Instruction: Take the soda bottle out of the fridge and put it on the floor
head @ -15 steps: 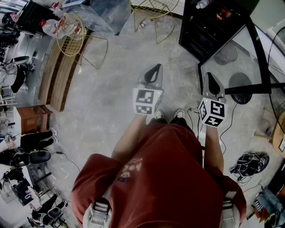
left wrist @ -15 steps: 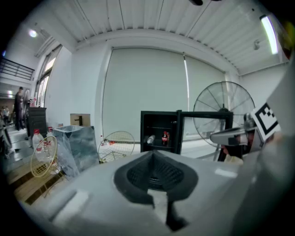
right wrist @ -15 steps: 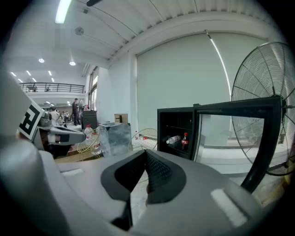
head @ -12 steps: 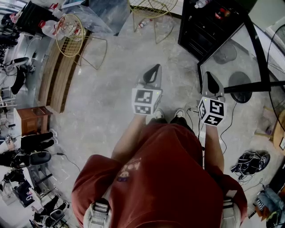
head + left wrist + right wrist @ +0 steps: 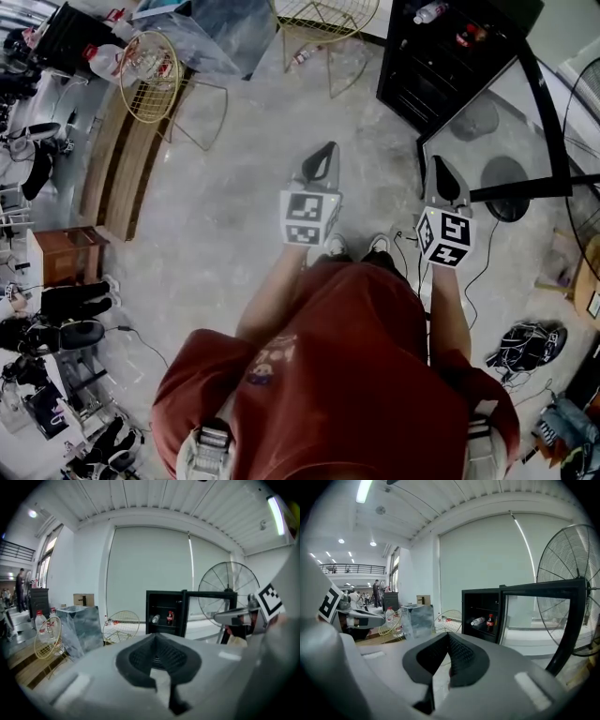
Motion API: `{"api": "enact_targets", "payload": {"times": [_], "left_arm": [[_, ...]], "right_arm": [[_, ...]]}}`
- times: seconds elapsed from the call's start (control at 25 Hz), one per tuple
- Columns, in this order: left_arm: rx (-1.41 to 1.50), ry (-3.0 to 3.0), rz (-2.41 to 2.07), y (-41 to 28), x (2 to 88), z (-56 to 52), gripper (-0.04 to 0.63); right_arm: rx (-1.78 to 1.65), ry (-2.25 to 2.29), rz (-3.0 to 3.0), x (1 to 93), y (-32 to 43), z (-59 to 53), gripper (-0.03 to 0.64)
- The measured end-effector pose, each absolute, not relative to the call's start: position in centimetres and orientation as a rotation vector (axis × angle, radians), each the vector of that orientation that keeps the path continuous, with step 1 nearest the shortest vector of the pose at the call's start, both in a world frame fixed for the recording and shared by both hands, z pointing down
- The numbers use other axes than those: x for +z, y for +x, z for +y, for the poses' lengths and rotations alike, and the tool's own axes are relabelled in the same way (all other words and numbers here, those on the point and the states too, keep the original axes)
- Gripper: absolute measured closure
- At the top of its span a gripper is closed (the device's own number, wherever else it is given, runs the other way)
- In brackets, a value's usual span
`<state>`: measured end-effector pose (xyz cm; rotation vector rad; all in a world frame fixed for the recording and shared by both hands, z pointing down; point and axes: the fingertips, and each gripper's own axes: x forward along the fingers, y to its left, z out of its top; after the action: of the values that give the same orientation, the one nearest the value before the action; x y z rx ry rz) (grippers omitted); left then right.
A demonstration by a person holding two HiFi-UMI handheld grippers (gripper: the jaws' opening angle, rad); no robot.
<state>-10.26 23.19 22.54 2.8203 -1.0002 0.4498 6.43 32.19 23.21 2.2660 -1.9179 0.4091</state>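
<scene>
Standing in front of the open fridge with both grippers held out.
A person in a red shirt [image 5: 347, 375] holds the left gripper [image 5: 325, 155] and the right gripper [image 5: 441, 167] out over the grey floor [image 5: 234, 187], side by side and a little apart. The jaws of the left one are pressed together with nothing in them. The jaws of the right one are pressed together too, and hold nothing. The black fridge [image 5: 427, 75] stands ahead, a bit to the right, with its glass door [image 5: 511, 112] swung open. The soda bottle [image 5: 490, 622] stands upright on a shelf inside the fridge, just beside a clear bottle [image 5: 477, 621] lying on its side. A big fan [image 5: 567, 583] stands near the door.
</scene>
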Motion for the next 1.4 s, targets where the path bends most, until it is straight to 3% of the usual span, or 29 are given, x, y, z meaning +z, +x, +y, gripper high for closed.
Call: {"api": "enact_targets", "payload": {"times": [0.84, 1.4], "left_arm": [[0.474, 2.745, -1.034, -21.6, 24.7, 19.7, 0.596], [0.499, 2.773, -1.001, -18.3, 25.4, 16.0, 0.595]], "right_arm": [[0.402, 2.258, -1.907, 23.7, -3.9, 28.3, 0.617], [0.456, 2.314, -1.863, 25.0, -0.3, 25.5, 0.617]]}}
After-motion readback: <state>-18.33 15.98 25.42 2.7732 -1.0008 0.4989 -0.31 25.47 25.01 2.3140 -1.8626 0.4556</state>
